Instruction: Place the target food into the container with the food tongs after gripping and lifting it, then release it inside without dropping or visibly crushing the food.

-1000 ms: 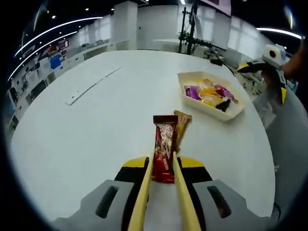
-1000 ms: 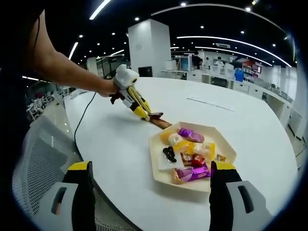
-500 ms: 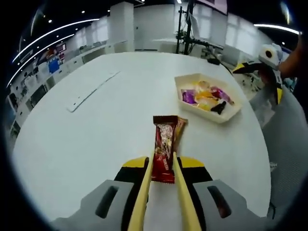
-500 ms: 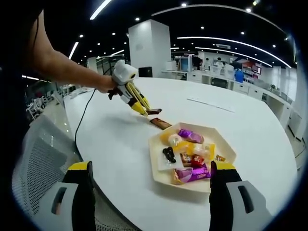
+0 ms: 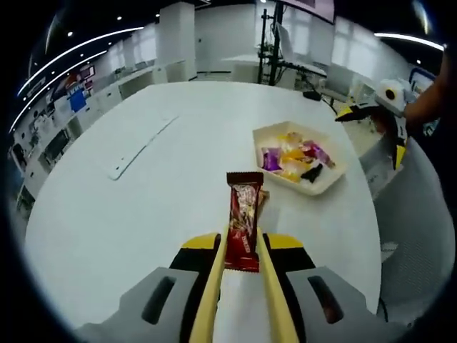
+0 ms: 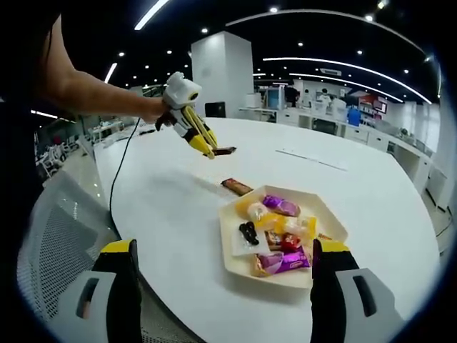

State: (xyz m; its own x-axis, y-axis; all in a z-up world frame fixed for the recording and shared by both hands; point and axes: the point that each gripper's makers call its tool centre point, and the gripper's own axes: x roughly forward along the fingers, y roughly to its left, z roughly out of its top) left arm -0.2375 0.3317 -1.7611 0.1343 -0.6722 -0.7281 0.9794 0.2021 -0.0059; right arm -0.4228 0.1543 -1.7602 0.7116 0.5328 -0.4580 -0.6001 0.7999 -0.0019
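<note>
A red-wrapped snack bar (image 5: 243,220) is pinched between the yellow tong fingers of my left gripper (image 5: 243,239), which is shut on it and holds it above the white round table (image 5: 143,207). In the right gripper view, a hand carries the left gripper (image 6: 213,150) high over the table, with the red bar (image 6: 224,151) at its tip. A brown-wrapped bar (image 6: 236,187) lies flat on the table beside the container. The cream hexagonal container (image 5: 319,187) (image 6: 226,243) holds several wrapped sweets. My right gripper (image 6: 223,286) hangs open near the table edge, in front of the container.
A white flat strip (image 5: 139,146) (image 6: 314,158) lies on the far part of the table. A grey mesh chair (image 6: 50,236) stands off the table's edge, and a black cable (image 6: 118,179) trails from the left gripper. Desks and pillars fill the background.
My left gripper has risen from the table with the red bar, leaving the brown bar lying there. The right gripper has stayed where it was, open.
</note>
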